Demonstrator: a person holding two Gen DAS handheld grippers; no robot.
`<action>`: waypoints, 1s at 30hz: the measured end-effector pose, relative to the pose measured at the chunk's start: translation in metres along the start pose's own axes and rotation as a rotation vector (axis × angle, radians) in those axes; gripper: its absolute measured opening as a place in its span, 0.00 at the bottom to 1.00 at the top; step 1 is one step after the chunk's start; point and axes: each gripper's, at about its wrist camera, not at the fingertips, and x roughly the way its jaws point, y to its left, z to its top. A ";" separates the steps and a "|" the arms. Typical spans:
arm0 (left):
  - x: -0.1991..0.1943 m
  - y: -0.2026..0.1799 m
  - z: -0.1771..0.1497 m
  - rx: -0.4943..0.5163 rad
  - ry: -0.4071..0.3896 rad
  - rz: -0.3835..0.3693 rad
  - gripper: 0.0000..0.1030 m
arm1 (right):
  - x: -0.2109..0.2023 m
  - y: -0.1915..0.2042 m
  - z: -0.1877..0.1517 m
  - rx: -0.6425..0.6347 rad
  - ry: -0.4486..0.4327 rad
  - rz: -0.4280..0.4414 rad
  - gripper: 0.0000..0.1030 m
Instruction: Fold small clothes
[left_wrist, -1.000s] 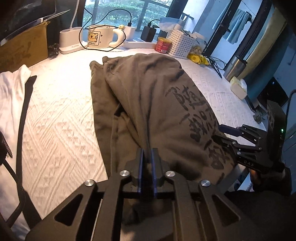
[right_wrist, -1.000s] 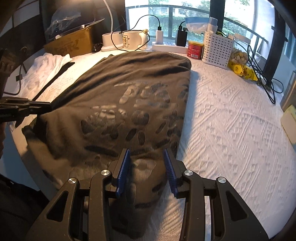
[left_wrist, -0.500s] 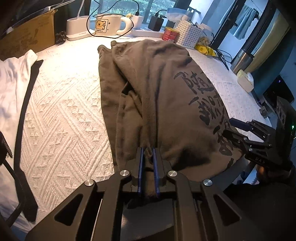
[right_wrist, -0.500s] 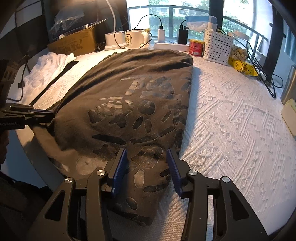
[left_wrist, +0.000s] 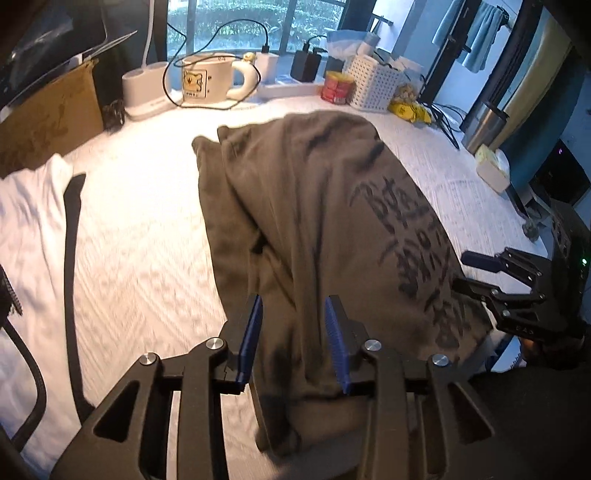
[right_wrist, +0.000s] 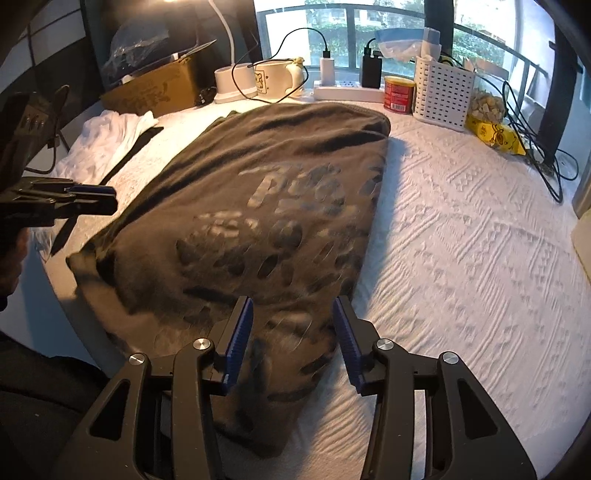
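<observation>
A dark olive T-shirt (left_wrist: 314, 206) with printed characters lies folded lengthwise on the white textured table cover (left_wrist: 140, 240). Its near end hangs over the table's front edge. My left gripper (left_wrist: 293, 301) is opening over the shirt's near left fold; cloth lies between the blue pads (left_wrist: 255, 325), but they do not press on it. My right gripper (right_wrist: 292, 301) stands open above the shirt's (right_wrist: 258, 192) near right corner, holding nothing. Each gripper also shows in the other's view: the right gripper (left_wrist: 480, 273) and the left gripper (right_wrist: 92, 195).
A white garment (left_wrist: 29, 206) with a black strap lies at the left. Along the back by the window stand a cardboard box (left_wrist: 44, 118), a mug (left_wrist: 207, 81), a red can (left_wrist: 336, 86), a white basket (left_wrist: 373, 86) and cables (right_wrist: 535, 147).
My left jaws have gone from shut on the shirt's fold to apart, letting the cloth go, and the gripper has lifted slightly. The right jaws have widened a little.
</observation>
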 end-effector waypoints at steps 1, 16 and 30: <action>0.004 0.002 0.006 -0.001 -0.002 0.007 0.33 | 0.000 -0.002 0.002 0.001 -0.001 0.003 0.47; 0.053 0.013 0.072 -0.012 -0.064 0.058 0.33 | 0.036 -0.065 0.075 0.126 -0.021 -0.084 0.47; 0.075 0.028 0.107 -0.026 -0.085 0.083 0.33 | 0.067 -0.088 0.120 0.135 -0.032 -0.093 0.47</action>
